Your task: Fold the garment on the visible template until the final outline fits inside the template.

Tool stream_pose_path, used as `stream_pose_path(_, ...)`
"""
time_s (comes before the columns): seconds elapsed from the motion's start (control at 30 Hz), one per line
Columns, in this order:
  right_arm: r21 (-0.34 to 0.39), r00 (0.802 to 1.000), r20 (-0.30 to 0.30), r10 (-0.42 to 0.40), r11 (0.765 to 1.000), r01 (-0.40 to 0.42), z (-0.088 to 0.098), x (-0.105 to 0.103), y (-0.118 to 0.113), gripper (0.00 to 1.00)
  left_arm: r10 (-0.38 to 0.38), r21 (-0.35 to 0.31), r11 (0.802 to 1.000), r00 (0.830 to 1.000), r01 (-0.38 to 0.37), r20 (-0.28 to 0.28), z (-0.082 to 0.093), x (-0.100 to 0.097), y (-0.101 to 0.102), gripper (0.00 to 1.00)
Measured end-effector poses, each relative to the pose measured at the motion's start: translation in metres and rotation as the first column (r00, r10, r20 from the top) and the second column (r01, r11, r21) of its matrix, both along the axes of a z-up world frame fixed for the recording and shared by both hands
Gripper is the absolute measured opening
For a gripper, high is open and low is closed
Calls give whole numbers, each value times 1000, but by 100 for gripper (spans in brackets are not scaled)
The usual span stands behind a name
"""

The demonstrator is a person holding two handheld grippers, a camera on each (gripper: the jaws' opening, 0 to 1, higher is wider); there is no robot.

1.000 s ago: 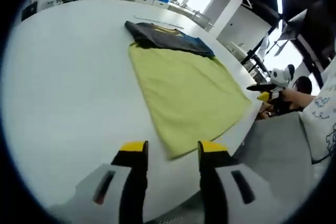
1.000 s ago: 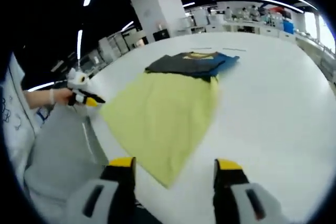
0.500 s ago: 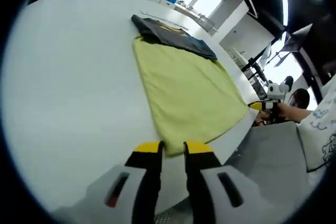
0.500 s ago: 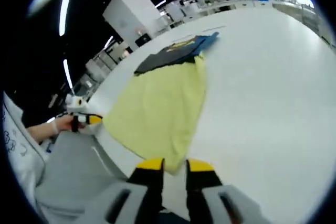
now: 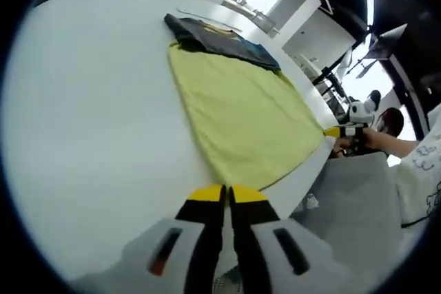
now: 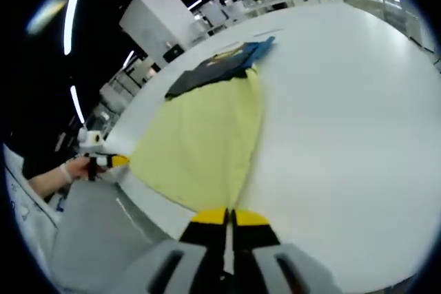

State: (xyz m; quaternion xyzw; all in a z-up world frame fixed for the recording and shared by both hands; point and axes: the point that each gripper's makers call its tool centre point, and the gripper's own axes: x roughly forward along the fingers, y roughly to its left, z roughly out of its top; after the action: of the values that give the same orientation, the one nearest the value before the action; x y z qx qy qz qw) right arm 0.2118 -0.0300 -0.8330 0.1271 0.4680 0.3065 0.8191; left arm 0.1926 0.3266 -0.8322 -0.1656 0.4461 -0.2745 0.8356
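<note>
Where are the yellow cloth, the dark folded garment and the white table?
yellow cloth [image 5: 241, 118], left gripper view, middle of its flat surface
dark folded garment [image 5: 213, 38], left gripper view, its dark top layer
white table [image 6: 344, 101], right gripper view, bare top beside the cloth

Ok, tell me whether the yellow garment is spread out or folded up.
Spread out. The yellow garment lies flat on the white table, both grippers shut at its near corners.

Yellow garment [image 5: 241, 111] spread flat on white table, dark folded garment [image 5: 213, 38] at far end
</note>
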Motion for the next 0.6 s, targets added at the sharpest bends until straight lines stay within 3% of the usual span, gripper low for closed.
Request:
stream_pose_path(0.27, 37, 999, 7, -49, 998, 49, 26, -5, 0, 0, -45, -47, 998, 999, 45, 13, 19, -11, -1, 0)
stream_pose_path(0.4, 116, 989, -104, -108, 986, 120, 36, -17, 0, 0, -63, -50, 997, 998, 63, 16, 27, -19, 1, 0)
stream_pose_path(0.53, 133, 985, -125, -120, 982, 136, 45, -28, -3, 0, -95, -34, 995, 995, 96, 29, 38, -33, -3, 0)
stream_pose_path(0.6, 145, 983, -135, -124, 979, 143, 51, -32, -5, 0, -104, -59, 993, 994, 106, 35, 49, -39, -8, 0)
